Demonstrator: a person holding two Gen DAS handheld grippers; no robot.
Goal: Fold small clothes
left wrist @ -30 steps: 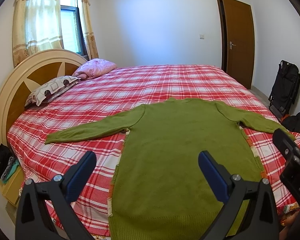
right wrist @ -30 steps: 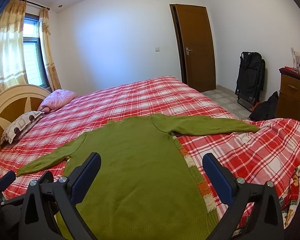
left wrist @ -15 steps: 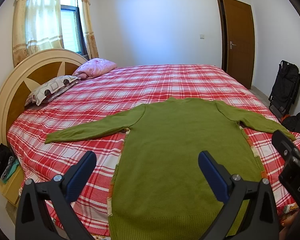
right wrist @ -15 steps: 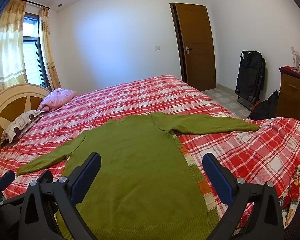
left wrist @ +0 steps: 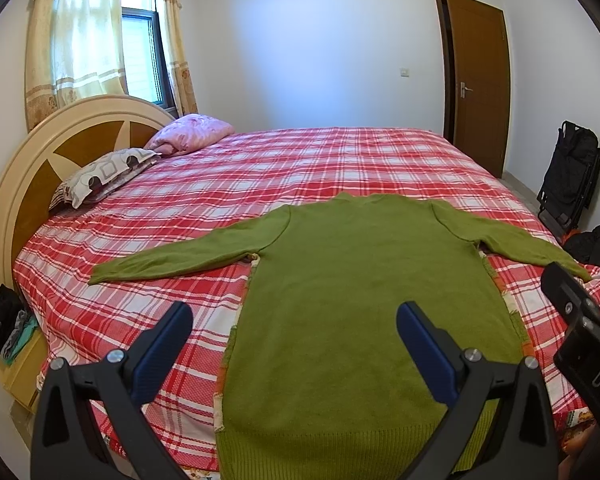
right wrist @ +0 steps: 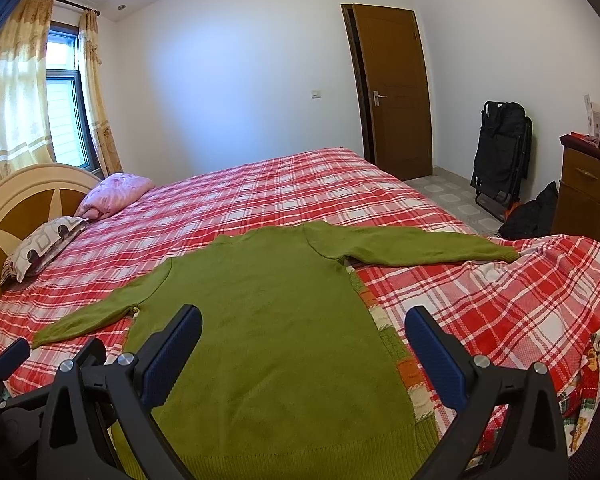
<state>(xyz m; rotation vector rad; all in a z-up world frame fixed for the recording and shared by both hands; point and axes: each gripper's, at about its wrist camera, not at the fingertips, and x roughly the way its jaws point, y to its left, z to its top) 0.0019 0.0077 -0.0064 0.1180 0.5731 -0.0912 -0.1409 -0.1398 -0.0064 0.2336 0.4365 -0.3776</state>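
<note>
A green knit sweater [left wrist: 352, 280] [right wrist: 268, 312] lies flat on the red plaid bed, hem toward me, both sleeves spread out to the sides. My left gripper [left wrist: 296, 344] hovers open above the hem, nothing between its blue pads. My right gripper [right wrist: 304, 344] is likewise open over the sweater's lower right part, holding nothing. The right gripper's body [left wrist: 580, 332] shows at the right edge of the left wrist view, and the left gripper's tip [right wrist: 8, 360] appears at the far left of the right wrist view.
The bed [left wrist: 300, 160] has a round wooden headboard [left wrist: 40, 160] on the left with a patterned pillow [left wrist: 100, 176] and a pink bundle [left wrist: 192, 132]. A patchwork cloth edge [right wrist: 400, 356] peeks from under the sweater. Folded black chair [right wrist: 500, 152], dresser [right wrist: 588, 192] and door [right wrist: 392, 88] stand right.
</note>
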